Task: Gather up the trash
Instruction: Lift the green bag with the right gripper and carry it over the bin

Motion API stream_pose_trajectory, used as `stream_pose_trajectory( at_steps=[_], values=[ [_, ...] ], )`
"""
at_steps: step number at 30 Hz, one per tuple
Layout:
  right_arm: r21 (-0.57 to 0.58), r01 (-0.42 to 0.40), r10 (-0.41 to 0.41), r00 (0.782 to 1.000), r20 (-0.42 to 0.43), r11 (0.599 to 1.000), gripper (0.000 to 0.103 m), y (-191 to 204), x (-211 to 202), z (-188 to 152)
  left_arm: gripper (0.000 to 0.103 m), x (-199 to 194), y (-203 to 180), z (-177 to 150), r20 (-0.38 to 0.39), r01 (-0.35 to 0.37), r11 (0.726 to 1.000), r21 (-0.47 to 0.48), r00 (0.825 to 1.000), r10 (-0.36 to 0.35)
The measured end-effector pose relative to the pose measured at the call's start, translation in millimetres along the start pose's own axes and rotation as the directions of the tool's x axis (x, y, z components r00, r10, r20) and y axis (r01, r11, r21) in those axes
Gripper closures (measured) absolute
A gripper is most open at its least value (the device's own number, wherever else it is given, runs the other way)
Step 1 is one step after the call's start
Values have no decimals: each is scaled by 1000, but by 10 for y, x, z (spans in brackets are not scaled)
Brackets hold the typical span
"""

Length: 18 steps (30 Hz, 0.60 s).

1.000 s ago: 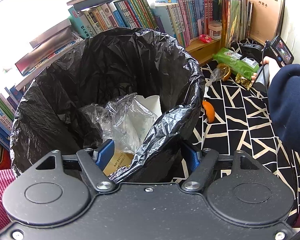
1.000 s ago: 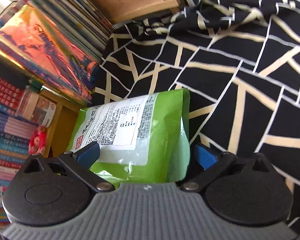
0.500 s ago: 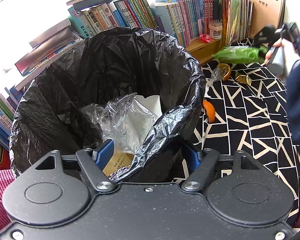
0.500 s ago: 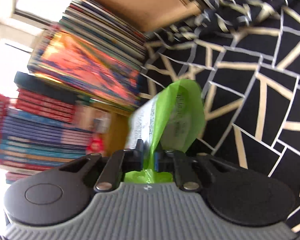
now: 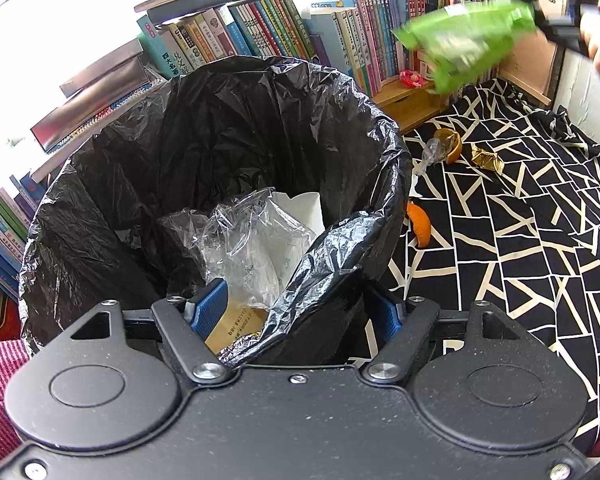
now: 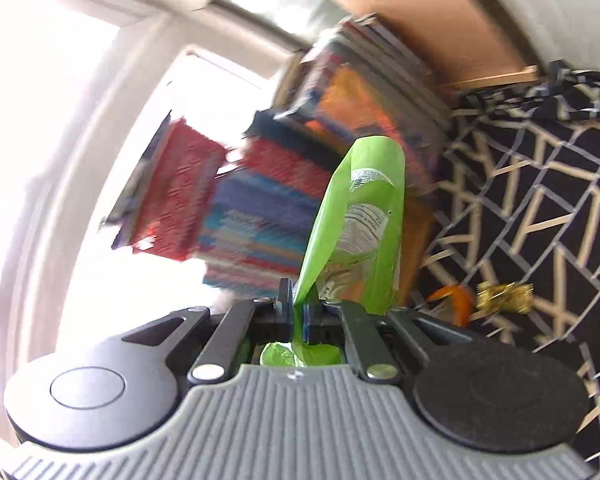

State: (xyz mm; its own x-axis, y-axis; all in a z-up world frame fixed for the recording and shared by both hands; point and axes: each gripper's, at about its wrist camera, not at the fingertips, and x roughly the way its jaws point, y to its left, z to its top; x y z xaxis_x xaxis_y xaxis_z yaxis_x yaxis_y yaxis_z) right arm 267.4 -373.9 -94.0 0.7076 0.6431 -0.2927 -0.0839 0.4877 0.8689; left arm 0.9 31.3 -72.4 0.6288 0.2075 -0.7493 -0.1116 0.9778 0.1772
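Note:
A trash bin lined with a black bag [image 5: 236,92] fills the left wrist view. My left gripper [image 5: 300,312] straddles its near rim, one finger inside and one outside, shut on it. Clear plastic [image 5: 252,248], white paper and a brown carton lie inside. My right gripper [image 6: 298,312] is shut on the edge of a green snack bag [image 6: 364,232], which stands up from the jaws. In the left wrist view that green snack bag [image 5: 468,40] hangs blurred in the air, above and to the right of the bin, with a person's hand behind it.
On the black, white-lined cloth [image 5: 520,240] lie an orange peel [image 5: 418,228] beside the bin, a second peel with clear wrap [image 5: 448,144] and a gold wrapper [image 5: 488,158]. Rows of books [image 5: 284,24] and a wooden shelf stand behind.
My right gripper closed on the green bag and lifted it off the cloth, up and towards the bin. My left gripper and the bin stayed put.

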Motion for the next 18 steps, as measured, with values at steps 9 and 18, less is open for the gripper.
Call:
stream_pose_trajectory(
  at_steps=[9, 18],
  values=[
    [-101, -348, 314, 915, -253, 932, 96, 918, -33, -536, 30, -11, 8, -2, 2, 4, 1000, -5, 1000, -4],
    [-128, -468, 399, 844, -359, 874, 96, 1255, -100, -785, 29, -11, 9, -3, 7, -2, 1000, -1, 1000, 2]
  ],
)
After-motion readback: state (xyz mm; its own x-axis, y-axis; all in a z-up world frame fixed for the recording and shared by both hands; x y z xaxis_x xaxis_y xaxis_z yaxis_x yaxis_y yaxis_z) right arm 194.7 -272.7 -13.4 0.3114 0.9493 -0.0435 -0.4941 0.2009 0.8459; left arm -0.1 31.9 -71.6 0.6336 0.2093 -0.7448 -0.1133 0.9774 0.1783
